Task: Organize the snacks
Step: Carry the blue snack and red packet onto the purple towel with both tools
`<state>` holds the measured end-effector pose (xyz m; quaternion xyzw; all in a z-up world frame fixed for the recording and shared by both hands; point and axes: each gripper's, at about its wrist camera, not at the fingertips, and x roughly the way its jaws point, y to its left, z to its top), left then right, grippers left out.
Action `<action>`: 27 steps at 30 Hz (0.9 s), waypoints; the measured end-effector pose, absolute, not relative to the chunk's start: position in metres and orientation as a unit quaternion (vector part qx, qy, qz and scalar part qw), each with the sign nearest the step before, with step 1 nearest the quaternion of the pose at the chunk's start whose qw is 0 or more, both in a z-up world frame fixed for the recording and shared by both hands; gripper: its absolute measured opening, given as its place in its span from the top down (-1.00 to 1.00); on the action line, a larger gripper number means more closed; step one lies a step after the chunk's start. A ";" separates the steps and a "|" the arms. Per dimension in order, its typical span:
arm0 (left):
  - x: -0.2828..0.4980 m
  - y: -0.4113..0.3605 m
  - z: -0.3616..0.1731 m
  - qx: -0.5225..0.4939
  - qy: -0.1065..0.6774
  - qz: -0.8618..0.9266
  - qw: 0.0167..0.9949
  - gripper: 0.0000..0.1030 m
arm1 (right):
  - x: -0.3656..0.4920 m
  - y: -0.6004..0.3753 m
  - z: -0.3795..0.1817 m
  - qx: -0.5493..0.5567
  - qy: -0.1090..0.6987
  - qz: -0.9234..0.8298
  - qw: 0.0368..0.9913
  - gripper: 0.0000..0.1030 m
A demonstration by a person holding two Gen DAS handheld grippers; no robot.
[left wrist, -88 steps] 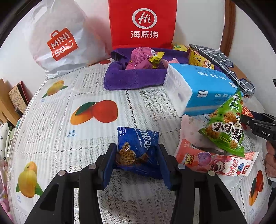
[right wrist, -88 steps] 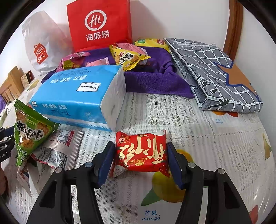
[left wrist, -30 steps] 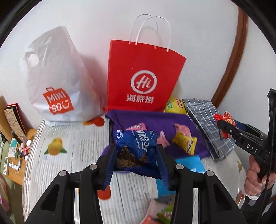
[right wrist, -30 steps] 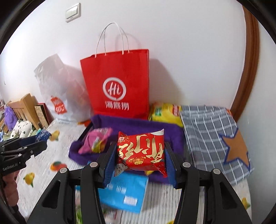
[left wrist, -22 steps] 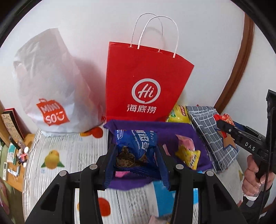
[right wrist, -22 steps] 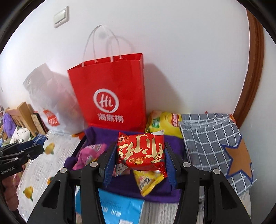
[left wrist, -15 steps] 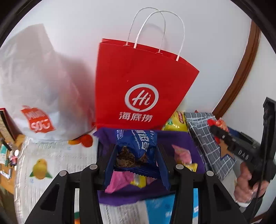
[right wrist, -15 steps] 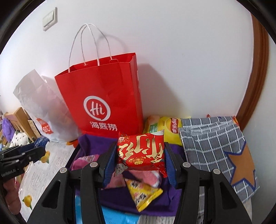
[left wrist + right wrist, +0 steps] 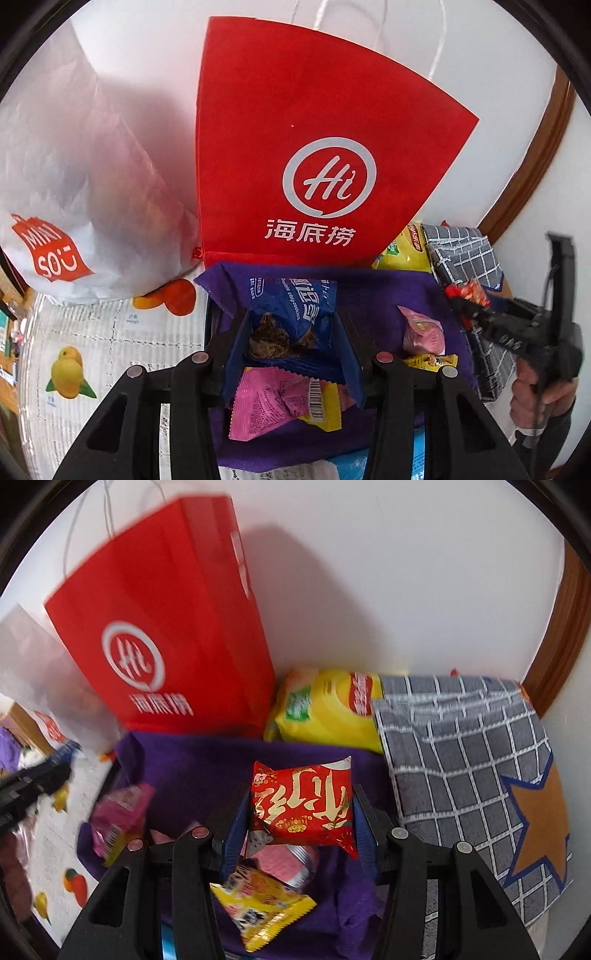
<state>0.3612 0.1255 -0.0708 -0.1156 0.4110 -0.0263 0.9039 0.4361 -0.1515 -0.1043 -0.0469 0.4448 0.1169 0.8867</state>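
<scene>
Your left gripper [image 9: 291, 350] has its fingers clamped on the blue cookie pack [image 9: 291, 314], which sits at the centre of the left view, held over the purple cloth [image 9: 369, 291]. Just below the pack in that frame lies a pink packet [image 9: 269, 402], and to the right, on the same cloth, a small pink snack [image 9: 423, 330] with a yellow wrapper [image 9: 430, 360] under it.

Your right gripper [image 9: 301, 827] has its fingers clamped on the red packet [image 9: 303, 801], centre of the right view, also above the purple cloth [image 9: 192, 768]. Beneath it in the frame are a pink snack [image 9: 284, 866] and a yellow packet [image 9: 262, 904]; another pink packet [image 9: 114, 819] lies at the left edge of the cloth, blurred.

The red bag [image 9: 314, 155] stands behind the cloth in the upper centre, with the white bag [image 9: 77, 177] at upper left. A yellow chip bag [image 9: 325, 709] lies behind the cloth, beside the grey checked fabric [image 9: 469, 760] on the right. The table [image 9: 85, 332] shows at lower left of the left view.
</scene>
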 end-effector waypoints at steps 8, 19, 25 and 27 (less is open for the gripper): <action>0.367 0.119 -0.079 -0.103 0.425 -0.023 0.899 0.16 | 0.437 -0.144 -0.122 -0.069 0.467 0.120 0.873 -0.01; 0.378 0.096 -0.107 -0.094 0.473 -0.050 0.875 0.16 | 0.443 -0.139 -0.135 -0.055 0.488 0.140 0.860 -0.11; 0.381 0.094 -0.116 -0.093 0.486 -0.048 0.867 0.16 | 0.441 -0.133 -0.137 -0.058 0.494 0.156 0.853 -0.21; 0.382 0.093 -0.116 -0.092 0.487 -0.048 0.867 0.16 | 0.440 -0.131 -0.137 -0.064 0.492 0.158 0.853 -0.21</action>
